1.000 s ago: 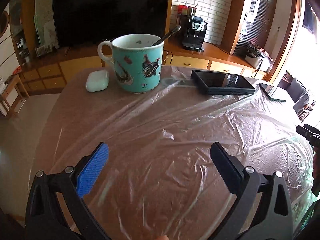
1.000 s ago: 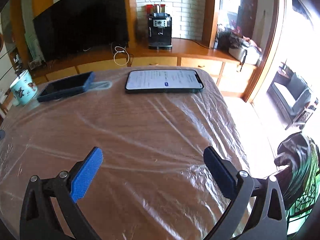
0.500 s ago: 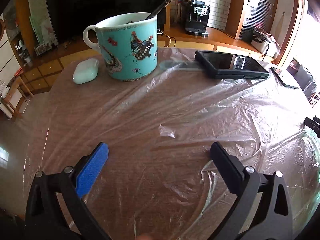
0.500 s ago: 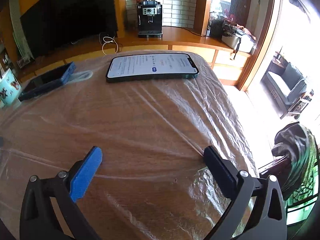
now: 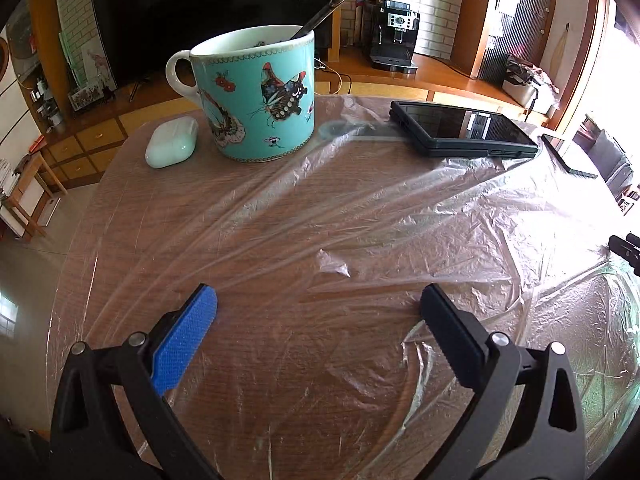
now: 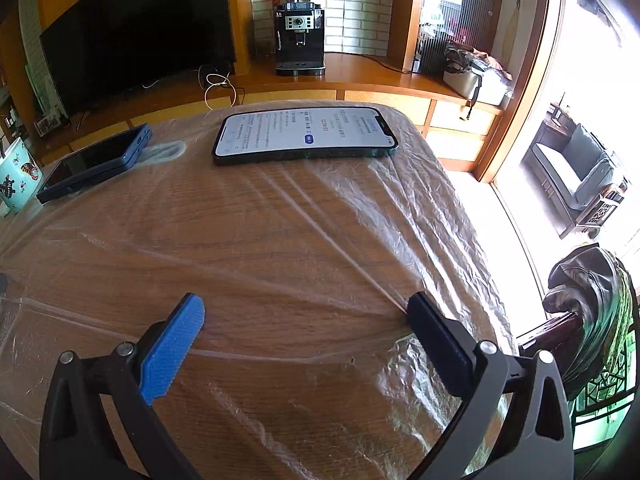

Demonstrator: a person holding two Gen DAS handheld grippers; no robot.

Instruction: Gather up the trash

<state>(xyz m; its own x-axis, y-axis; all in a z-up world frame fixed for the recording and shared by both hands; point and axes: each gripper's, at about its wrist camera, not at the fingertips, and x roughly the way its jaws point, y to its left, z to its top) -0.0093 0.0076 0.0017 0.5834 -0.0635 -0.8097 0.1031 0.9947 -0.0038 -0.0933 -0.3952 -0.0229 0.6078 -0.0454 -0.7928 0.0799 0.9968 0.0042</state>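
A thin clear plastic sheet (image 5: 360,216) lies wrinkled across the round wooden table; it also shows in the right wrist view (image 6: 320,216). My left gripper (image 5: 318,304) is open and empty, low over the sheet near the front of the table. My right gripper (image 6: 304,312) is open and empty, low over the sheet at the table's right side. Its tip shows at the right edge of the left wrist view (image 5: 626,244).
A teal butterfly mug (image 5: 252,96) with a spoon stands at the back left, next to a pale green earbud case (image 5: 172,142). A dark phone in a case (image 5: 464,128) and a lit phone (image 6: 306,134) lie on the sheet. A chair with a dark jacket (image 6: 588,304) stands right.
Both grippers have moved forward and lower toward the table; the mug and phones look nearer. Both stay open and empty.
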